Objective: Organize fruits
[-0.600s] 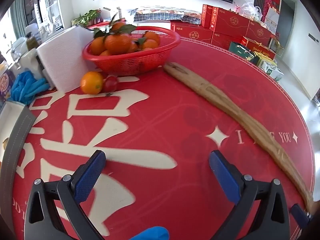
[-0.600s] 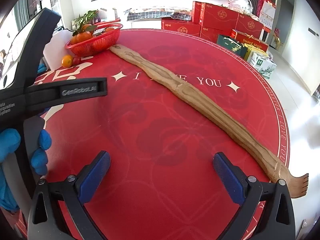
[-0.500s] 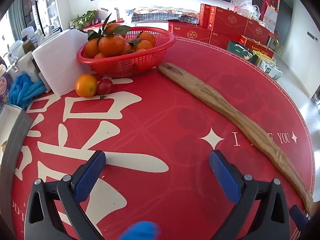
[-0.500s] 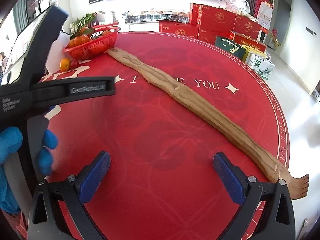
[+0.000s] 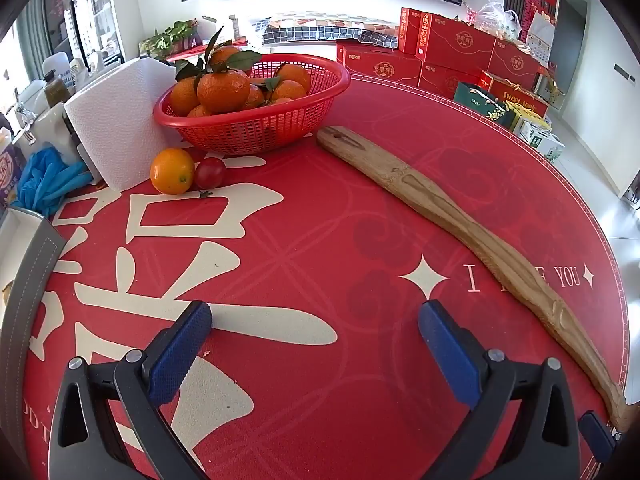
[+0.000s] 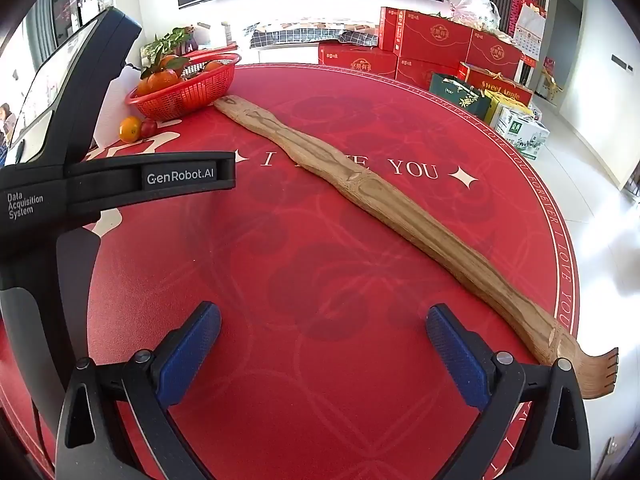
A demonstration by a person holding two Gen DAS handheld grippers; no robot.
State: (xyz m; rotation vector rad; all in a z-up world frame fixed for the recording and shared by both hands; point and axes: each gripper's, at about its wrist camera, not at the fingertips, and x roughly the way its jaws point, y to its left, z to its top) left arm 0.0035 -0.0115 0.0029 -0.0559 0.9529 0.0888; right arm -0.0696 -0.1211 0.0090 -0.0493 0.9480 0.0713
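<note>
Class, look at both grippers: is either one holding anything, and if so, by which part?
Nothing is held. The left gripper and the right gripper both stand wide open over the bare red tablecloth; the loose orange and tomato lie untouched beside the basket.

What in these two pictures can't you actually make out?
- Fruit low in the red basket: left wrist view, covered by the oranges on top.
- What stands behind the paper towel roll: left wrist view, blocked by it.
- Far end of the wooden back scratcher: left wrist view, cut off by the lens edge.
- Table's left part: right wrist view, hidden behind the left gripper.
</note>
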